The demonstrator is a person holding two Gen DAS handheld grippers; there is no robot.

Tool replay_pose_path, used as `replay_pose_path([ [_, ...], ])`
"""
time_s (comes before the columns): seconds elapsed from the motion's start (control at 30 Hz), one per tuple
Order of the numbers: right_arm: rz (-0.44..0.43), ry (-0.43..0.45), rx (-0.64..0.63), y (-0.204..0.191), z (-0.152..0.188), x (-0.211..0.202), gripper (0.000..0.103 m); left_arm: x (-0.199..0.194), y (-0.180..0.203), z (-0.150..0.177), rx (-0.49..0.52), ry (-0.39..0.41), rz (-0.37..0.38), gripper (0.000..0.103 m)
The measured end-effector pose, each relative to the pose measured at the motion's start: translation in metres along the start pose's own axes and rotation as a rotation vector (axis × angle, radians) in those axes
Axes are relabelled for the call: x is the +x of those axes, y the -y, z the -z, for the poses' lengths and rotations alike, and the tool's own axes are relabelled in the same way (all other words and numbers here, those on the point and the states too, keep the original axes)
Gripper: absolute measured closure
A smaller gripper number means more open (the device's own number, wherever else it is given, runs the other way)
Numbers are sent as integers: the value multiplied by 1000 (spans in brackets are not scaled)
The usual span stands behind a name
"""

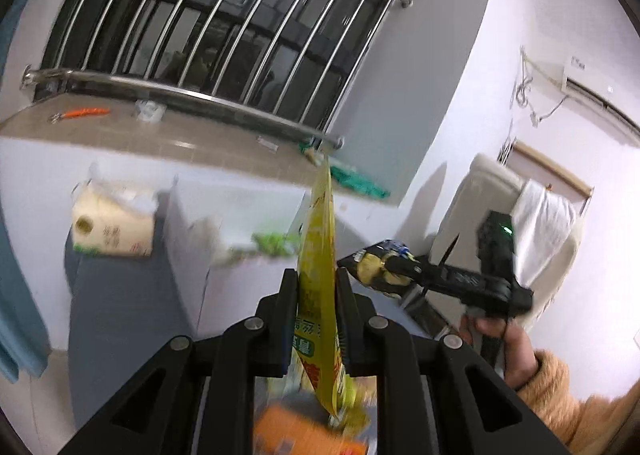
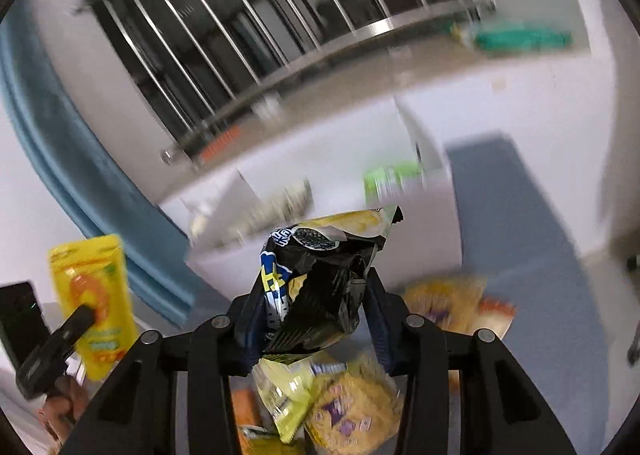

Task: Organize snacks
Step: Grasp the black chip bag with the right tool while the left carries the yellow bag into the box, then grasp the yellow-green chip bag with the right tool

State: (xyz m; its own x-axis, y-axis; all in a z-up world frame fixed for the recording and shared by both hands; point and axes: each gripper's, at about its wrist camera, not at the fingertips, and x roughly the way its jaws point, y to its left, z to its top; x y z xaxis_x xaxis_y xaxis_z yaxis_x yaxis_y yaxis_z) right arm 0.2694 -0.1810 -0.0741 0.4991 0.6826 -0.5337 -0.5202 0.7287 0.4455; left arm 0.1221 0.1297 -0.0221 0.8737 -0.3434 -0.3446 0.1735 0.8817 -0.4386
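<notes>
My left gripper (image 1: 316, 279) is shut on a yellow snack pouch (image 1: 320, 255), held edge-on and raised in the air; the pouch also shows in the right wrist view (image 2: 92, 295). My right gripper (image 2: 312, 287) is shut on a black and yellow chip bag (image 2: 316, 275), also lifted; the bag also shows in the left wrist view (image 1: 376, 265), to the right of the pouch. Below lie several more snack packs: yellow ones (image 2: 352, 411), a pale green-yellow one (image 2: 284, 395) and an orange one (image 1: 304, 435).
A white storage box (image 2: 320, 159) with dividers stands ahead on a blue-grey tabletop (image 2: 532, 255), holding a green pack (image 2: 392, 179). A toilet-roll pack (image 1: 112, 227) sits at left. Behind are a windowsill (image 1: 160, 135) with bars, a blue curtain (image 2: 80, 159) and a chair (image 1: 520, 207).
</notes>
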Motion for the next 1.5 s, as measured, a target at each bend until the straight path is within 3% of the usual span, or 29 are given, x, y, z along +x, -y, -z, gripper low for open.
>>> replay_pose_path([
  [0.07,16,62,-41,-7,-16,-12,55,18,0,-24,-26,13,19,84],
  [0.2,39,107,-74,-17,-58,-9,55,65,0,-66,-5,-10,-23,84],
  [0.43,114,55,-148,-17,-115,41,55,153,-17,-112,36,-115,-154,83],
  [0.5,111,30,-151,-14,-127,57,48,174,-20,-114,71,-176,-194,81],
  [0.53,99,10,-148,-12,-133,64,26,184,-23,-113,88,-201,-243,61],
  [0.57,107,-9,-144,-9,-137,70,10,190,-25,-112,92,-221,-294,25],
  [0.6,129,3,-143,-6,-139,71,0,191,-27,-111,87,-224,-327,7],
  [0.63,137,36,-153,-6,-139,68,0,190,-29,-110,77,-209,-353,0],
  [0.9,131,53,-169,-6,-130,56,0,187,-31,-101,80,-222,-333,0],
  [1.1,95,61,-190,-18,-121,33,0,144,-4,-94,153,-181,-331,0],
  [1.33,27,68,-279,-44,-70,-15,0,77,34,-58,218,-116,-306,0],
  [1.5,24,52,-333,-56,-15,-36,0,33,41,-16,183,-110,-292,0],
])
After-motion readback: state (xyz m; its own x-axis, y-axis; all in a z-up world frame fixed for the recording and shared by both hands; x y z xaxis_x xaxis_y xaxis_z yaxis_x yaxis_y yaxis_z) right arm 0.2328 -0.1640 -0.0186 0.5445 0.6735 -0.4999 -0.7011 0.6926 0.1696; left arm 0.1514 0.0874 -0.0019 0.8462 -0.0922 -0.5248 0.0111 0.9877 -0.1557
